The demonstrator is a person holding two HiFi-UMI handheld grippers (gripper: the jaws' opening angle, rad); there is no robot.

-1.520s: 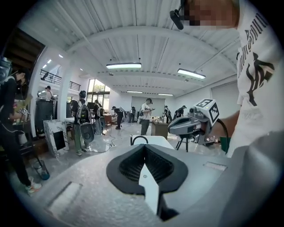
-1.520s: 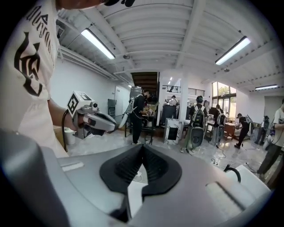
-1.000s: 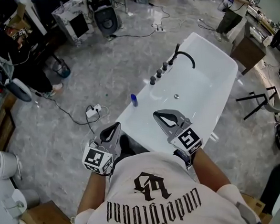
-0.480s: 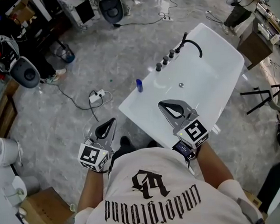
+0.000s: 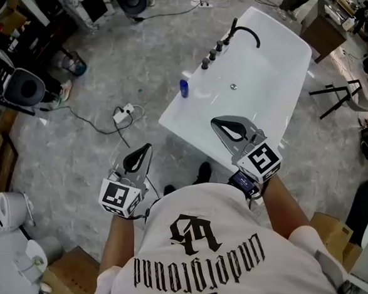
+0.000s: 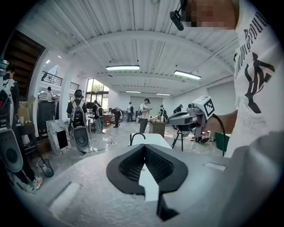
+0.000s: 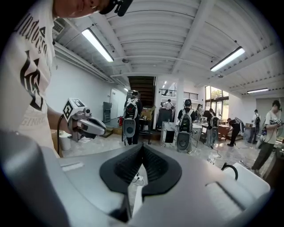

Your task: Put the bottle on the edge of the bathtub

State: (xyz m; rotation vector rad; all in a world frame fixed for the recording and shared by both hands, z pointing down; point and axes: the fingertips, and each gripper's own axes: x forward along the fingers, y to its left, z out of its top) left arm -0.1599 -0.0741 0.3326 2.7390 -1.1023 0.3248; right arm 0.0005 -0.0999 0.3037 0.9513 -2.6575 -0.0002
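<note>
Standing at the near end of the bathtub, the person held the left gripper and the right gripper low by the waist. Each had its fingers pressed together on nothing, as suits hands with no load to carry. The blue bottle stood upright on the tub's left rim, just on the near side of the row of knobs and the black spout, well apart from both grippers. That flat ledge probably suited it, giving level support clear of the basin. Judged by that placing, the task looked done.
</note>
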